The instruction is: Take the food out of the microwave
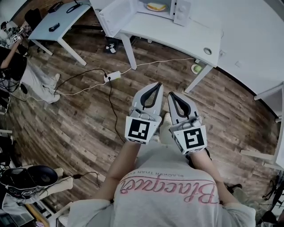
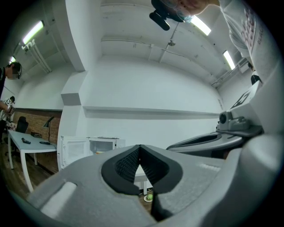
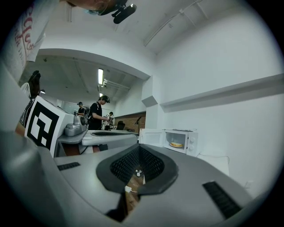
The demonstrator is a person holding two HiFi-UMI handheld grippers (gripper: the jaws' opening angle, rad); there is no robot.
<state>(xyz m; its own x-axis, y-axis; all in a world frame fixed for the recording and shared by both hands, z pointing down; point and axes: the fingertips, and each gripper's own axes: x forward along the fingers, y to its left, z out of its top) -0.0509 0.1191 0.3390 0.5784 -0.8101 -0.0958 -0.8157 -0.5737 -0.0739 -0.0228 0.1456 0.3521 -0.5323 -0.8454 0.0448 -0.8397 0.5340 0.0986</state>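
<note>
Your head camera looks steeply down from above your shoulders onto the left gripper [image 1: 157,86], the right gripper [image 1: 171,95] and the wood floor [image 1: 80,128]. The microwave [image 1: 177,9] sits far off at that view's top edge. Each gripper camera rides close behind its own jaws and faces level along them. The left one shows the microwave left of centre, the right one right of centre. All three views share that microwave, and each gripper view catches the neighbouring gripper at its side.
</note>
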